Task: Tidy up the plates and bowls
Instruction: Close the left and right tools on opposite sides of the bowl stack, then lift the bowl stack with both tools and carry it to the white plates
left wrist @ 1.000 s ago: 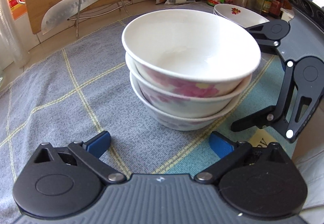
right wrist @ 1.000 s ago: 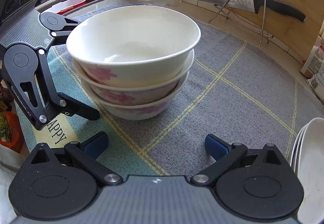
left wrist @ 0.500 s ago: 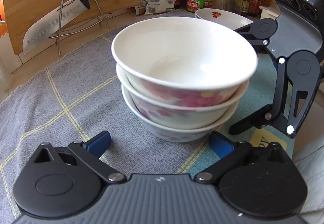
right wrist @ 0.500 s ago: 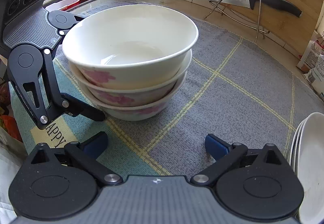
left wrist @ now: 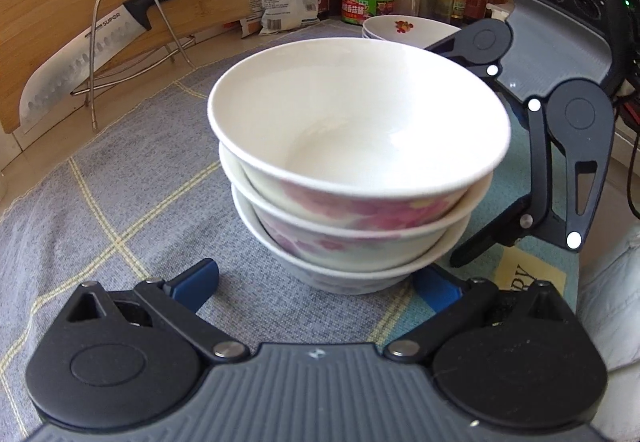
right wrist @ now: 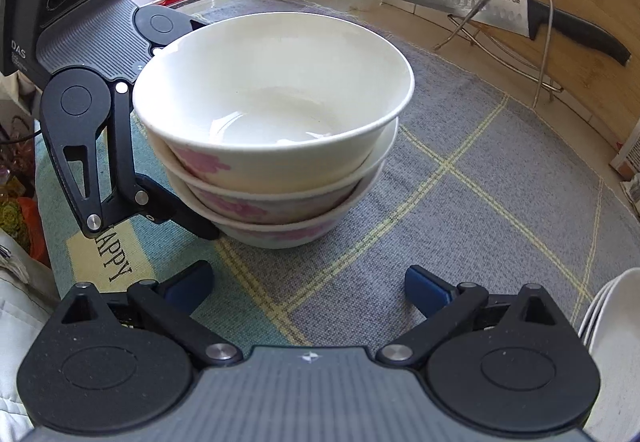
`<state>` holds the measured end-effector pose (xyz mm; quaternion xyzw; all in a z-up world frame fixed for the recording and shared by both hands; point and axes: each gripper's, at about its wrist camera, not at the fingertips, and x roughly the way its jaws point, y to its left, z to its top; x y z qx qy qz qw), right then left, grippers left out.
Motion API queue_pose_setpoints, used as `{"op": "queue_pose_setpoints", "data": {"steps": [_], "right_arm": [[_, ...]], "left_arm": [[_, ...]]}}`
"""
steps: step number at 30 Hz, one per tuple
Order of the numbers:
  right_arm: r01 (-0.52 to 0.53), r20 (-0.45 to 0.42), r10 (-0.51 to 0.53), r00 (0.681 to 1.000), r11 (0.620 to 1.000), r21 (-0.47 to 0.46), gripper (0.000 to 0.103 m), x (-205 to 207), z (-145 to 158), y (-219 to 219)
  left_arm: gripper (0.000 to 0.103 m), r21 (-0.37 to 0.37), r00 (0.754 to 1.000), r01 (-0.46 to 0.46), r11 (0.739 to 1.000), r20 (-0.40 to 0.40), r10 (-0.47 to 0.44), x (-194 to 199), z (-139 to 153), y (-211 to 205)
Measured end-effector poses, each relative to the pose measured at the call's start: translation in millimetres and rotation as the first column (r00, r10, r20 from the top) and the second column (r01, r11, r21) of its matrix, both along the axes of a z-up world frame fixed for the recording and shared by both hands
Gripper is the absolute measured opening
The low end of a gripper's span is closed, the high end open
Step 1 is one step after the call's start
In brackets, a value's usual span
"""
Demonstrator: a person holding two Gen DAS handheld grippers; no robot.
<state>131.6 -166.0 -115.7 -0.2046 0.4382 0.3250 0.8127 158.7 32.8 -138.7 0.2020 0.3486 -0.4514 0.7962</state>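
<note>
While both the left gripper (left wrist: pixel 316 280) and right gripper (right wrist: pixel 308 284) gape wide and empty, three nested white bowls (left wrist: pixel 356 166) show pink flowers.

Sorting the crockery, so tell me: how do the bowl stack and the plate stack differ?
The bowl stack is deep, three high, with pink flowers outside; the plate stack is shallow, with a red flower inside. The bowls sit mid-mat between both open grippers; the plates sit at the mat's edge. Both are white.

Bright daylight, soft shadows; glare inside top bowl (left wrist: pixel 360 130); fisheye bending at edges; sharp focus.
</note>
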Motion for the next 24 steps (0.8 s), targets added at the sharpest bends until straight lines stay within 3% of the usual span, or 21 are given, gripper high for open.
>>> {"op": "queue_pose_setpoints", "data": {"steps": [12, 24], "right_arm": [[-0.239, 0.017, 0.24, 0.971, 0.971, -0.015, 0.102, 22, 15, 18], [-0.293, -0.034, 0.293, 0.955, 0.956, -0.007, 0.089, 30, 21, 17]], "left_arm": [[0.094, 0.068, 0.971, 0.238, 0.969, 0.013, -0.239, 7, 8, -3], [0.091, 0.027, 0.941, 0.337, 0.941, -0.045, -0.336, 24, 15, -6]]}}
